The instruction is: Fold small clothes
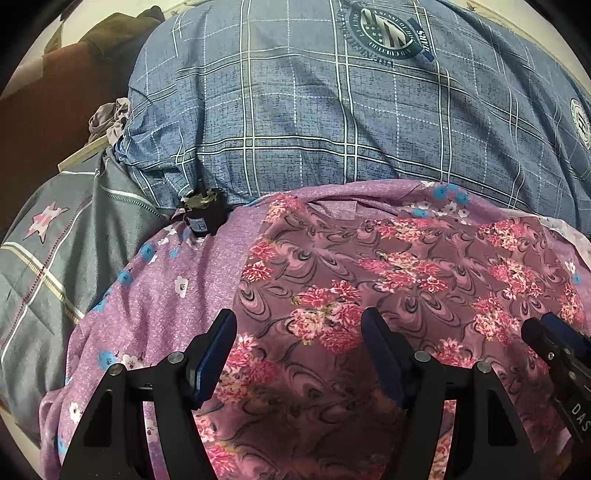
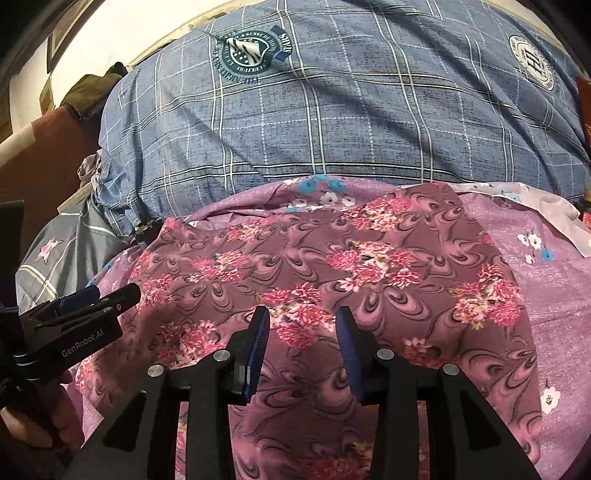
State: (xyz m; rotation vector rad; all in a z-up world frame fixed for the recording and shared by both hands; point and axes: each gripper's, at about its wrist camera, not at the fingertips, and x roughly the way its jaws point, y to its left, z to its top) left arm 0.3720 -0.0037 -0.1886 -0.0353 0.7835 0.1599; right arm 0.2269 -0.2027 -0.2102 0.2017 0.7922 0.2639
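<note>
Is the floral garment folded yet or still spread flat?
Spread flat: the floral garment lies open across the purple sheet, no layer doubled over in either view. Its near end is hidden.

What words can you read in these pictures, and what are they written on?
"GenRobot.AI": on the side of the left tongs.
"DAS": cut off at the frame edge, on the right tongs.
Round teal badge on the blue plaid quilt: upside down, ring lettering too small to read.
White round badge: too blurred.
Label on the small black gadget: too small.
</note>
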